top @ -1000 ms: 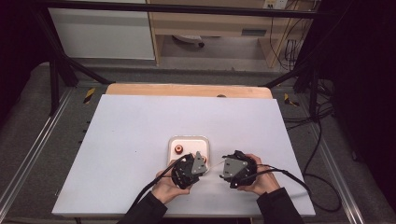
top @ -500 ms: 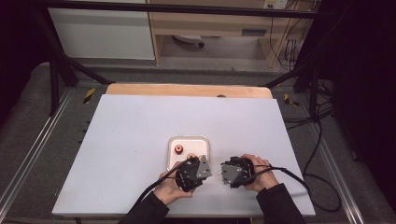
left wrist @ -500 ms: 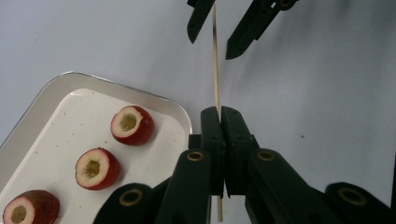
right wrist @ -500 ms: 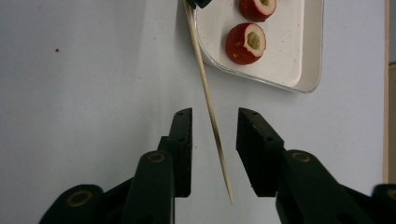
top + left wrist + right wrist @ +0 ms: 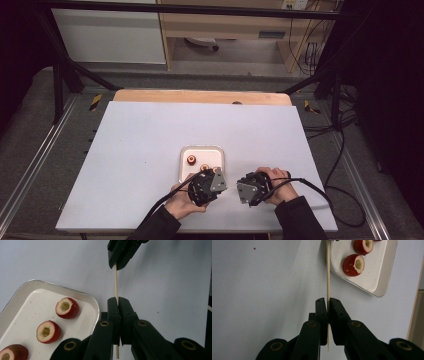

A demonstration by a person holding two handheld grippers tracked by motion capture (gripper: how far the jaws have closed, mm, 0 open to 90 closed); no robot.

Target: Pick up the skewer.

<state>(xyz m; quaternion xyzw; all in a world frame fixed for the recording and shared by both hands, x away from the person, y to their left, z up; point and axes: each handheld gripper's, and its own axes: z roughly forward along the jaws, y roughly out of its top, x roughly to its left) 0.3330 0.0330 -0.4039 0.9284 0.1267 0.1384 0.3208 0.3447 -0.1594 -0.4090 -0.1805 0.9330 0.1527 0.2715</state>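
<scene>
The skewer [image 5: 115, 280], a thin wooden stick, hangs above the white table [image 5: 140, 145] just beside the tray [image 5: 186, 152], at about 5 o'clock from it, spanning the gap between both tools. The left gripper [image 5: 118, 302] has its jaws closed on one end; the right gripper [image 5: 327, 305] has its jaws pinched on the other. Three cored red fruit halves [image 5: 67, 308] lie in the tray, untouched. Risk noted: with both ends clamped, any twist or pull apart between the hands would likely bow or snap the stick. A one-sided release could let it pivot and drop. Threading fruit would probably require freeing one end first.
</scene>
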